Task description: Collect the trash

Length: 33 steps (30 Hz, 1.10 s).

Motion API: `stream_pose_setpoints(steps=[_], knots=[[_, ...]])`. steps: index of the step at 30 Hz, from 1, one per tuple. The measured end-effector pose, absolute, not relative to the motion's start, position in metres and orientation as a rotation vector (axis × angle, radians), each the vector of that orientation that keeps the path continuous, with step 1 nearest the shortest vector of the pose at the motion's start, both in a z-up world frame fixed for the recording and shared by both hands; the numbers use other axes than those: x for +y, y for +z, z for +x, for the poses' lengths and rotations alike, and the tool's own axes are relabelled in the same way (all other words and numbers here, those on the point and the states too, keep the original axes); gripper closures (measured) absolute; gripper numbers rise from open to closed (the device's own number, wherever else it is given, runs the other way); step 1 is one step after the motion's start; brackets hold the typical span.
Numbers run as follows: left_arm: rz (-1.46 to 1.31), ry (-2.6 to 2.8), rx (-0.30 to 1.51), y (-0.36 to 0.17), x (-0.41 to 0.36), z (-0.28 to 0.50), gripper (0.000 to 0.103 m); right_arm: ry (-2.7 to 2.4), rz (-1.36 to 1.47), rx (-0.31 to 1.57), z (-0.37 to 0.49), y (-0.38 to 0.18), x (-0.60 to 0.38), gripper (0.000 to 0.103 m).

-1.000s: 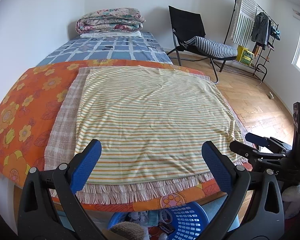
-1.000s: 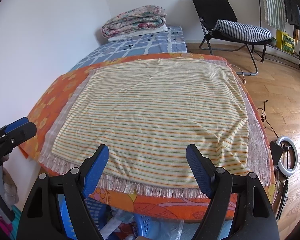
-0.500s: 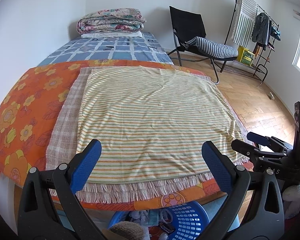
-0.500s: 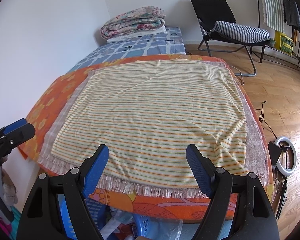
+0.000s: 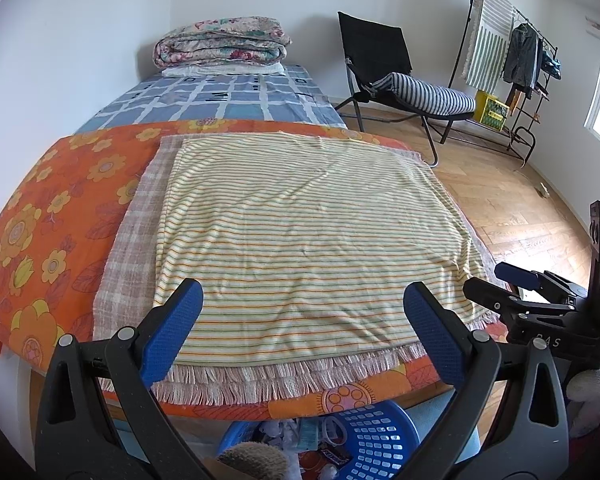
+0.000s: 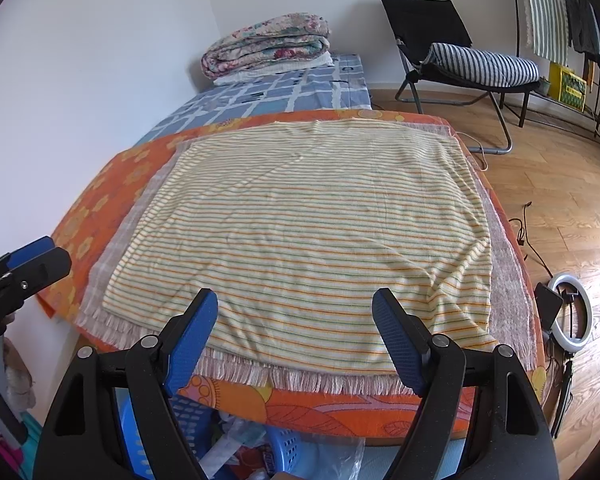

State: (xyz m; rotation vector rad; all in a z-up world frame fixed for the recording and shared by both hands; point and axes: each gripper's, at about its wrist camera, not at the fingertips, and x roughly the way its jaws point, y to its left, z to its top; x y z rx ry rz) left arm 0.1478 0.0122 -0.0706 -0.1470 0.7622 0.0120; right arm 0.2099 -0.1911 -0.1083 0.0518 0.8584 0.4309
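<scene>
Left tongs [image 5: 302, 316] and right tongs [image 6: 294, 326]: both spread wide, gripping nothing, above striped knit cloth [image 5: 300, 232] on surface. Trash in perforated blue plastic basket [image 5: 374, 440] at 6 o'clock, beneath surface edge. Round white ring light [image 6: 572, 308] at 3 o'clock, right view only.

Home bedroom: bed [image 5: 228, 96], folded quilt [image 5: 220, 42], clothes rack [image 5: 512, 52]

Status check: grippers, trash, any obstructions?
Left gripper open, empty. Right gripper open, empty. Trash in blue basket under table edge; none on striped cloth. Nothing blocking.
</scene>
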Motion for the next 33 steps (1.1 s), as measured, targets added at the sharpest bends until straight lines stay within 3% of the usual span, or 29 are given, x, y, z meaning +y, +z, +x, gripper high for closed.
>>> stream_pose_setpoints(steps=[33], knots=[[-0.133, 0.076, 0.753, -0.0673, 0.0145, 0.1383, 0.001, 0.437, 0.038, 0.853, 0.2072, -0.1050, -0.1898, 0.024]])
